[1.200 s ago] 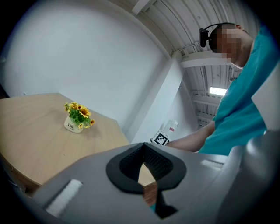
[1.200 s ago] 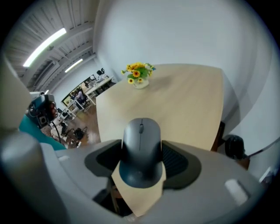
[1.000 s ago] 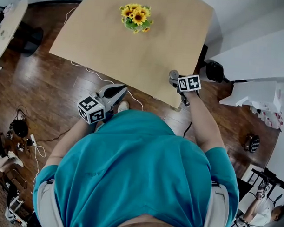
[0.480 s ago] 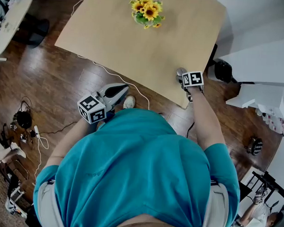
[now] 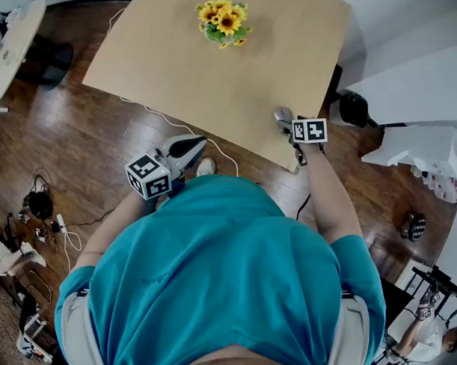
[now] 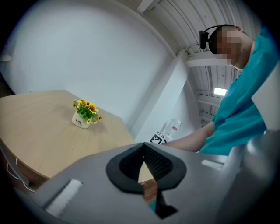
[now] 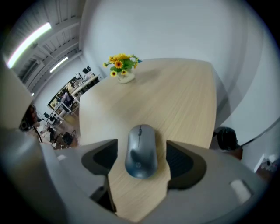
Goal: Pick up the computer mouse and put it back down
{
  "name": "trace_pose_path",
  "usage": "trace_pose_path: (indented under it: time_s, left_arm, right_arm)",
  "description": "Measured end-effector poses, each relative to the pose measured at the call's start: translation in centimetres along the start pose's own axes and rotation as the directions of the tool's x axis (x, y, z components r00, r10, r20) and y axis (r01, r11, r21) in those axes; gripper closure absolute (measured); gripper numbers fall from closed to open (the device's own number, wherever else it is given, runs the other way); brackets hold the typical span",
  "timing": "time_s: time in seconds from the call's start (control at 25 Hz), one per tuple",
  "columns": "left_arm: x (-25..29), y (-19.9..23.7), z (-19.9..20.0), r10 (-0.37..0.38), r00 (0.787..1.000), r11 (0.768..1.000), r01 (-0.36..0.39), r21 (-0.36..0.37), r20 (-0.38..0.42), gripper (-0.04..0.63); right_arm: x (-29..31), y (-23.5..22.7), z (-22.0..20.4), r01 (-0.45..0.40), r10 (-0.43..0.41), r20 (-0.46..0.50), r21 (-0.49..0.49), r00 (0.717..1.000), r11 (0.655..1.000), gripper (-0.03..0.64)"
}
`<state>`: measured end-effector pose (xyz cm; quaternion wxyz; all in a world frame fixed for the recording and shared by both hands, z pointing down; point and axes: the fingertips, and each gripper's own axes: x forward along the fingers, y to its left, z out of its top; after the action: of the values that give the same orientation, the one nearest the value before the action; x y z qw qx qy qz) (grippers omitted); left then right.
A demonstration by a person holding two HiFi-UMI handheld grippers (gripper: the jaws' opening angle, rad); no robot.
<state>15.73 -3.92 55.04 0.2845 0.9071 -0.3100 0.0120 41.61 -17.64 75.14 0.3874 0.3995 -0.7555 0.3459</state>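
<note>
Tool, right (image 7: 142,162): angled steeply down at the tabletop (image 7: 183,96), jaws opening. Its dark pads (image 7: 181,159) stand clear on either side of the computer mouse (image 7: 141,149), with a strip of bare wood at each flank; nothing gripped. Computer mouse: grey, flat on the tabletop at lower centre of the right gripper view, squarely between the pads. Its long axis runs along the tool's line of sight, wheel end toward the top of the frame, so the pads face its long sides. In the head view it lies by the tabletop's near right corner, just upper left of the marker cube (image 5: 309,130). Tool, left (image 6: 143,148): tips closed together, empty, held over the floor (image 5: 102,151) at centre left of the head view, well apart from the mouse; right hand plainly nearer. Pot of yellow flowers (image 7: 124,70): far end of the tabletop. Judgement: mouse set down and release under way; withdrawal straight back along the long axis should avoid nudging it.
</note>
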Motion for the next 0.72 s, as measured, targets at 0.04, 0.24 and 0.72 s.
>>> trace_pose_path:
  time_s: [0.04,0.24,0.72]
  left_arm:
    - [0.4,-0.2,0.2,-0.011,1.0,1.0,0.011,0.007,-0.001,0.591]
    - [3.7,-2.4,1.1,-0.079,0.997,0.996,0.079,0.046,-0.011,0.591]
    - [13.3,-12.1,1.2,-0.197,0.978,0.969,0.206,0.138,-0.07,0.591]
  right_arm:
    - [-1.0,0.1,0.1,-0.011,0.01,0.033,0.012,0.999,1.0,0.271]
    - [-7.3,0.5,-1.0,-0.087,0.072,0.211,0.065,0.975,0.994,0.307]
    - [-26.5,1.3,-4.4,-0.319,0.331,0.632,-0.137,0.701,0.938,0.617]
